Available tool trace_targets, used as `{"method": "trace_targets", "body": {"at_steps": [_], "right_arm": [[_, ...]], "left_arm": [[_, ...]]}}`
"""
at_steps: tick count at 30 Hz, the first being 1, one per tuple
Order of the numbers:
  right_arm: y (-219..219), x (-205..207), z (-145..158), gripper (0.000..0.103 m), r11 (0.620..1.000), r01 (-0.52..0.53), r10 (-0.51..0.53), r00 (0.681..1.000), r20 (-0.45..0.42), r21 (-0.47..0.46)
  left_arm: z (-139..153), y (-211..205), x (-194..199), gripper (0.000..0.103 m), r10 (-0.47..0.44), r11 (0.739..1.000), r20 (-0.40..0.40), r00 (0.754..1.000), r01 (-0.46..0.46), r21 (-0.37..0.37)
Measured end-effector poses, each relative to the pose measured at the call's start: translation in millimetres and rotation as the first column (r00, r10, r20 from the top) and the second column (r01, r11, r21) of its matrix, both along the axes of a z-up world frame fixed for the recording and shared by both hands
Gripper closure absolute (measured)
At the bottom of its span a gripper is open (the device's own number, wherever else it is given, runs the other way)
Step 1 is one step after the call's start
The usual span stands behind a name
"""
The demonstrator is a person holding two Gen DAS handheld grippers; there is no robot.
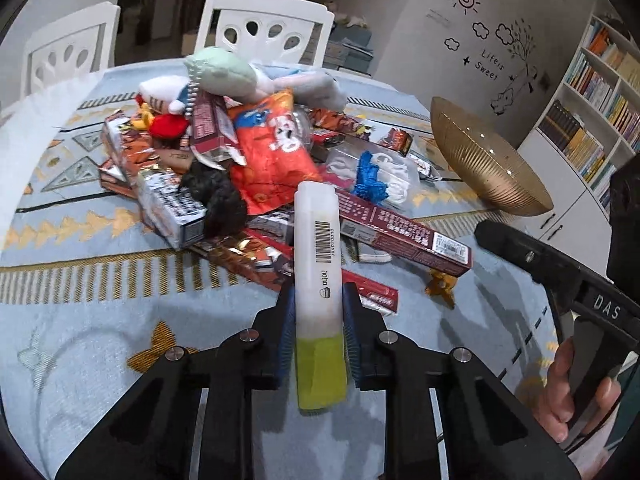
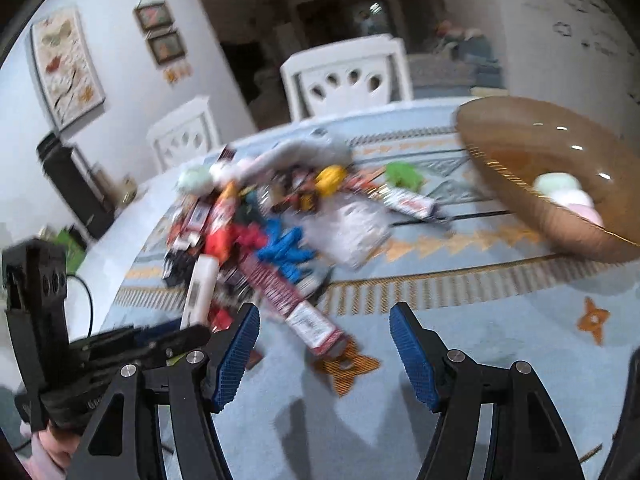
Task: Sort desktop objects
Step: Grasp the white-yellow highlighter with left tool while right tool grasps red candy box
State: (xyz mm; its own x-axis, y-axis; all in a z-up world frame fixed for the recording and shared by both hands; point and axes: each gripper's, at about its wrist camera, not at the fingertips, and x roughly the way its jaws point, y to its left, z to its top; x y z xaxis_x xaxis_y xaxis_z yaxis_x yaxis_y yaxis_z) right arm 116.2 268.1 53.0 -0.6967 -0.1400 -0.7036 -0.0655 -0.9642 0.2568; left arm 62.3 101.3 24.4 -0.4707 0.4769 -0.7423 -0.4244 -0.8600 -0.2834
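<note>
1. My left gripper (image 1: 318,344) is clenched on a highlighter (image 1: 318,264): both blue pads press its sides just above the yellow-green end, which points back toward me.
2. The highlighter's white barrel, with a barcode on it, sticks out forward past the fingertips and is held above the desk (image 1: 80,340).
3. Just beyond the highlighter's far end lies the pile (image 1: 248,152): snack packets, boxes and plush toys heaped on the far middle of the desk.
4. A long red box (image 1: 404,236) lies at the near right edge of that pile, just right of the highlighter.
5. A blue-and-white bag (image 1: 372,176) lies past the red box.
6. A gold bowl (image 1: 488,160) stands at the far right, well apart from my left gripper.
7. My right gripper (image 2: 324,344) is released, its blue pads wide apart with nothing between them, hovering over bare desk near the pile's near edge.
8. In the blurred right wrist view the highlighter shows at the near left, in the left gripper, and the bowl at the far right holds some pale round things (image 2: 568,196); I cannot tell what they are.
</note>
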Motion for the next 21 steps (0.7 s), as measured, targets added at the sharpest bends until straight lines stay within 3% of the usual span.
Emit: {"method": "trace_targets", "body": {"at_steps": [8,10,11,16,21], "right_arm": [[-36,-48,-18,0.037,0.975,-0.102,0.079,0.99,0.12,0.198],[-38,-54,-26,0.054,0.973,-0.119,0.091,0.985,0.143,0.198],[-40,-55,-29,0.057,0.973,-0.13,0.102,0.984,0.149,0.191],[-46,-35,-24,0.071,0.97,-0.155,0.134,0.984,0.119,0.187],[-24,13,-16,0.077,0.985,-0.062,0.046,0.994,0.102,0.16]], "left_arm": [[3,-31,-8,0.083,0.059,0.989,0.053,0.997,-0.065,0.13],[4,-33,-7,0.083,0.062,0.988,0.053,0.997,-0.069,0.137],[5,-33,-6,0.083,0.064,0.988,0.05,0.997,-0.071,0.14],[4,-36,-7,0.083,0.059,0.987,0.05,0.997,-0.065,0.148],[5,-37,-9,0.083,0.057,0.984,0.052,0.997,-0.065,0.164]]}}
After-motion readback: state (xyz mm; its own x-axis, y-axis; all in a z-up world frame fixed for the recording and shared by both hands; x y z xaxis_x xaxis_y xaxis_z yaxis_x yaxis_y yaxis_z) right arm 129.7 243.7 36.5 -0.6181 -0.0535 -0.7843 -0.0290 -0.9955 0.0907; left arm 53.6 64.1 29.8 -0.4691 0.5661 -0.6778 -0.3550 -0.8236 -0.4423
